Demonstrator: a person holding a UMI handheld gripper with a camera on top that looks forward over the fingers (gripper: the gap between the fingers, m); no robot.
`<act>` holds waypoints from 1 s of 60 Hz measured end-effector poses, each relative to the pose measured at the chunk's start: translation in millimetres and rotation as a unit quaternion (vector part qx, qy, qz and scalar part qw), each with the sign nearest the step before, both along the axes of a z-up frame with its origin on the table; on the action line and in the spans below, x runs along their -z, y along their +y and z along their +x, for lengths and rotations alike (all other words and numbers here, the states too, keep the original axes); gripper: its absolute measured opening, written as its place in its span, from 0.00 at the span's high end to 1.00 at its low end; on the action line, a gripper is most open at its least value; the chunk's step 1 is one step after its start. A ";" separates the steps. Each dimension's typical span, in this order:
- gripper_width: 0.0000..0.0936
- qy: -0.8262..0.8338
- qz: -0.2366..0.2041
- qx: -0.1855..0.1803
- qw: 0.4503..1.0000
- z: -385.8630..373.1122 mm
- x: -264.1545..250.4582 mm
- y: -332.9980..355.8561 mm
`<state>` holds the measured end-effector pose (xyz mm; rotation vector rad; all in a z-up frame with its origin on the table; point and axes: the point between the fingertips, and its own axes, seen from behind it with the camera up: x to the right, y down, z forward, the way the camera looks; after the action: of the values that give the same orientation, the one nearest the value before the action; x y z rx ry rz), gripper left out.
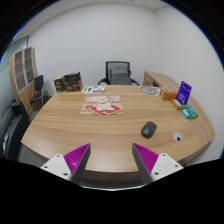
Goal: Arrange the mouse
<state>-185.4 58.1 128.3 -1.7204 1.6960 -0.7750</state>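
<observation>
The gripper (pixel 111 160) hangs wide open and empty over the near edge of the worktop (pixel 70 125), its two fingers spread well apart with purple pads (pixel 77 158) facing inward. The computer mouse (pixel 148 129), dark and rounded, sits on the wooden surface beyond the fingers, a little toward the right finger's side and well apart from both.

This looks like the approach step: nothing is held, and the mouse rests untouched. The next move probably calls for carrying the gripper forward and slightly rightward, lowering it so the fingers straddle the mouse's sides, then closing on it.

Further back toward the far edge lies a pink-and-white printed item (pixel 102 104), and at the right edge stand a purple box (pixel 184 91) and a teal object (pixel 189 112); what these are exactly is too small to tell. A small white object (pixel 177 136) lies near the right edge. An office chair (pixel 120 73) stands behind the far edge. The mouse's orientation, and whether it has a cable, cannot be made out, and no target spot for it is evident.
</observation>
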 end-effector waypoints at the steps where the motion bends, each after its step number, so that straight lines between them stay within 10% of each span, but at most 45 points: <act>1: 0.07 -0.001 0.001 0.001 1.000 0.4 0.0 -0.6; 30: 0.07 -0.013 -0.030 0.064 0.997 -3.7 33.9 -133.5; 60: 0.07 -0.011 -0.028 0.031 0.999 44.7 97.5 -176.6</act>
<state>-140.6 -118.6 30.9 -1.6963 1.7353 -0.8747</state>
